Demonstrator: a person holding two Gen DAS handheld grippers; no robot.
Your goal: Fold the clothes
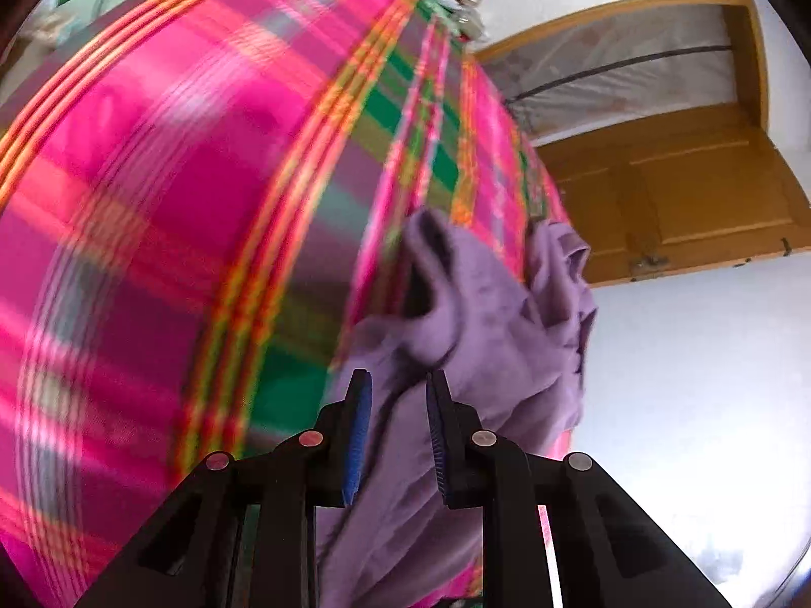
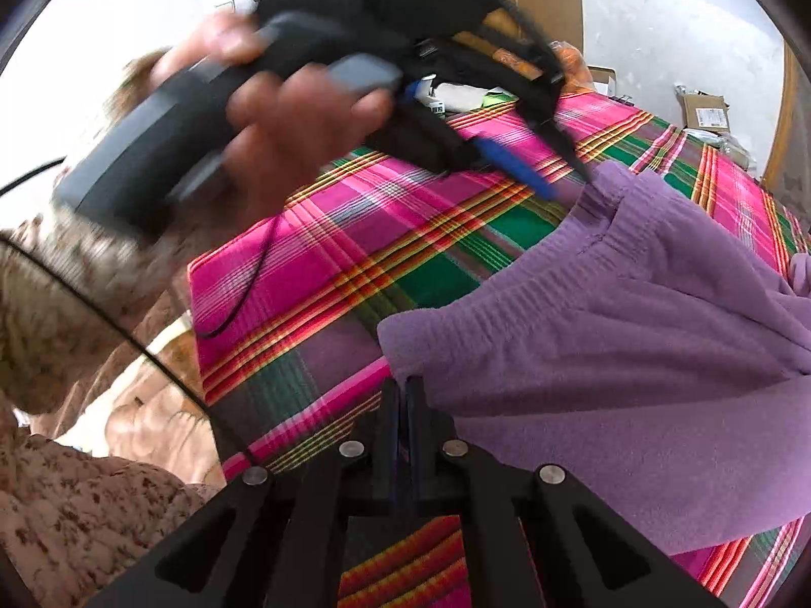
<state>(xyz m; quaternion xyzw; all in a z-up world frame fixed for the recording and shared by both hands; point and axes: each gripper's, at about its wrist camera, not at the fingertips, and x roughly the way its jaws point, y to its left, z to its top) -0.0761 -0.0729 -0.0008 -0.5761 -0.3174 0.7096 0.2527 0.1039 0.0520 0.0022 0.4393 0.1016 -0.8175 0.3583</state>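
Observation:
A purple fleece garment [image 2: 633, 334] with an elastic waistband lies on a pink, green and orange plaid cloth [image 2: 355, 233]. My right gripper [image 2: 403, 387] is shut, its tips pinching the near corner of the waistband. In the right wrist view, a hand [image 2: 284, 116] holds my left gripper [image 2: 552, 177] just above the far waistband corner. The left wrist view is motion-blurred: my left gripper [image 1: 399, 380] is open, and the bunched purple garment [image 1: 486, 334] lies right in front of and between its blue pads [image 1: 357, 435].
The plaid cloth [image 1: 177, 202] covers the whole work surface. A black cable [image 2: 243, 294] trails over its left part. A person's floral sleeve [image 2: 61, 304] is at the left. A wooden door [image 1: 684, 202] and cardboard boxes [image 2: 704, 111] stand beyond the far edge.

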